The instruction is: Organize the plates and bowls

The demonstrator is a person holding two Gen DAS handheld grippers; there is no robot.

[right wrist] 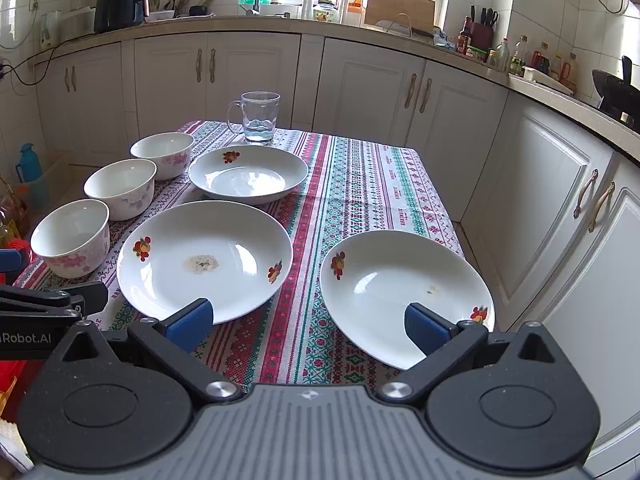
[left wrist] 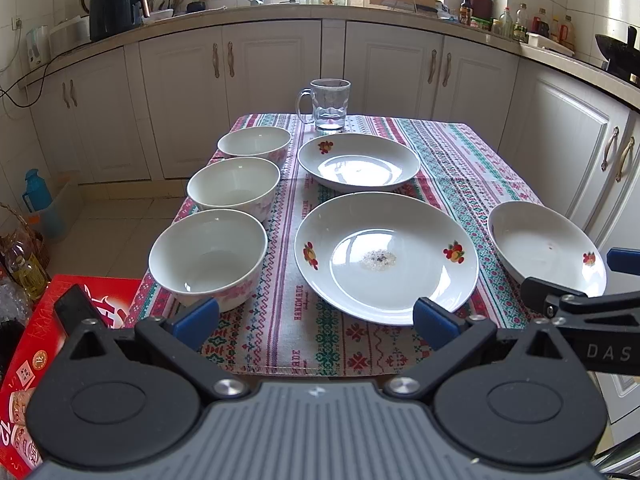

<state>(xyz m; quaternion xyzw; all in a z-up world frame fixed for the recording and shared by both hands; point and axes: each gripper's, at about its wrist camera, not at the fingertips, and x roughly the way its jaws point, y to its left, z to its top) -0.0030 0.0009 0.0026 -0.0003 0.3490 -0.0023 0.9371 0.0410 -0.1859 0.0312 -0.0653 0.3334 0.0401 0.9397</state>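
Three white bowls with pink flowers stand in a row on the left of the table: near (left wrist: 208,254) (right wrist: 72,236), middle (left wrist: 234,186) (right wrist: 120,188), far (left wrist: 254,144) (right wrist: 162,154). Three white plates with fruit prints lie beside them: a large one (left wrist: 386,256) (right wrist: 204,258), a far one (left wrist: 358,162) (right wrist: 248,174), and one at the right edge (left wrist: 546,246) (right wrist: 406,288). My left gripper (left wrist: 316,320) is open and empty at the front edge. My right gripper (right wrist: 308,322) is open and empty, its right finger over the right plate's near rim.
A glass mug (left wrist: 328,104) (right wrist: 258,118) stands at the table's far end. The patterned tablecloth (left wrist: 460,168) covers the table. A red box (left wrist: 32,352) sits low at the left. White cabinets (right wrist: 540,184) run close along the right and back.
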